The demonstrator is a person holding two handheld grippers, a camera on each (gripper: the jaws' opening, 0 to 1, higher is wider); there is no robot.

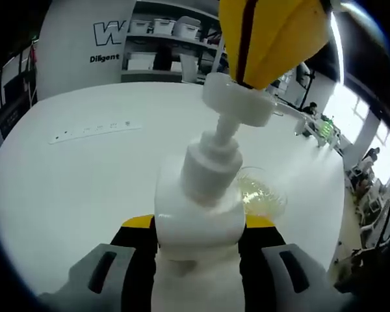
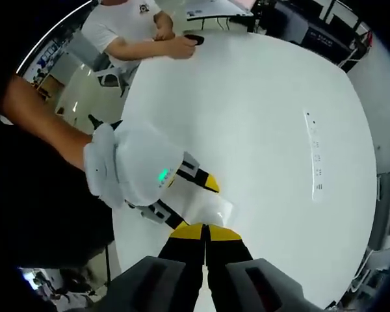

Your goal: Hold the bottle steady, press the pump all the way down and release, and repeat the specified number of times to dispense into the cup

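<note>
I saw big letters on the far wall that started with "W", and under them "Diligent". My left gripper (image 1: 198,237) had its fingers clamped on the white plastic bottle (image 1: 199,218), which stood on the smooth white counter (image 1: 71,188). My right gripper (image 2: 206,234) had its yellow-tipped fingers together, pressing on the round pump (image 1: 239,101). A clear cup (image 1: 263,195) with yellowish liquid sat just right of the bottle.

Right gripper (image 2: 206,229): yellow-tipped black jaws closed together, pointing downward.
Left gripper (image 2: 182,179): gripped white plastic bottle (image 2: 205,208).
Surface: round white table (image 2: 260,117).
</note>
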